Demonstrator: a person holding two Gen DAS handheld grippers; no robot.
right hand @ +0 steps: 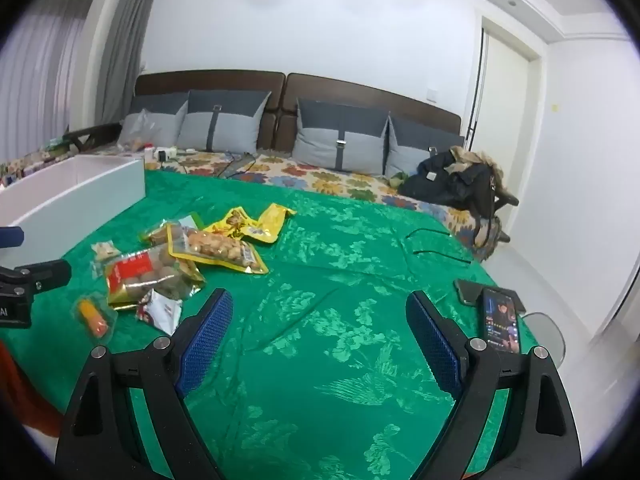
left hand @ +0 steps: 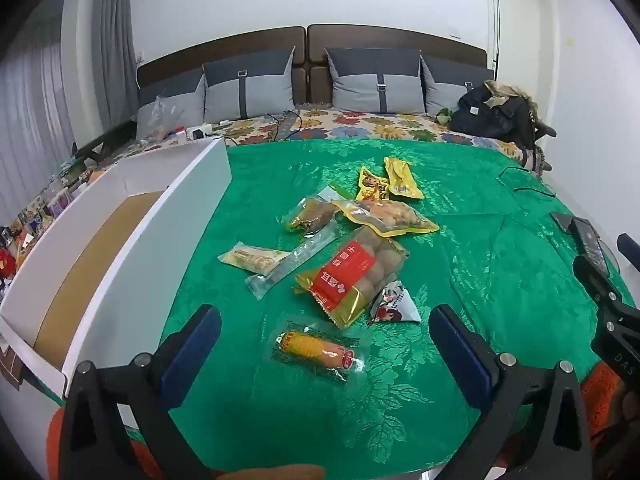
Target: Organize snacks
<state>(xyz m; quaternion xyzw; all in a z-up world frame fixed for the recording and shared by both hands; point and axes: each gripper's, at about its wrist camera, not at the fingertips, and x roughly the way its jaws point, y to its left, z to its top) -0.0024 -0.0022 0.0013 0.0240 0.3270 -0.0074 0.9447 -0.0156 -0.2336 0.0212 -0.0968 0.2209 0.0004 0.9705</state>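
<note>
- While both grippers hang above the green cloth (left hand: pixel 460 240), neither one holds anything.
- The left gripper (left hand: pixel 324 322) has its jaws released and spread wide, and between its blue pads (left hand: pixel 192 344) one sees a clear packet with a yellow and orange corn-shaped snack (left hand: pixel 316 350) lying flat on the cloth.
- The right gripper (right hand: pixel 320 312) also has its jaws released, with only bare green cloth between the pads (right hand: pixel 208 336).
- The snacks lie in a loose pile on the cloth, to the right of a white box (left hand: pixel 132 248) with a brown cardboard bottom; none of them shows inside the box.
- In the middle of the pile is a bag of round brown balls with a red label (left hand: pixel 352 276), and it overlaps a long clear wrapper (left hand: pixel 292 260).
- Just beside this bag, at its near right corner, lies a small white triangular packet (left hand: pixel 394 302).
- Behind it rests a yellow-edged bag of nuts (left hand: pixel 388 216), touching a clear pack with dark brown content (left hand: pixel 312 216).
- Farther back two yellow packets (left hand: pixel 390 182) lie side by side.
- To the left of the pile, near the box, lies a pale wrapped bar (left hand: pixel 252 258).
- At the right edge of the cloth a phone with a lit screen (right hand: pixel 500 320) lies beside a second dark phone (right hand: pixel 468 290).
- Behind the cloth are the flowered bed sheet (left hand: pixel 360 124), grey pillows (left hand: pixel 378 80) and a black jacket (left hand: pixel 492 114).
</note>
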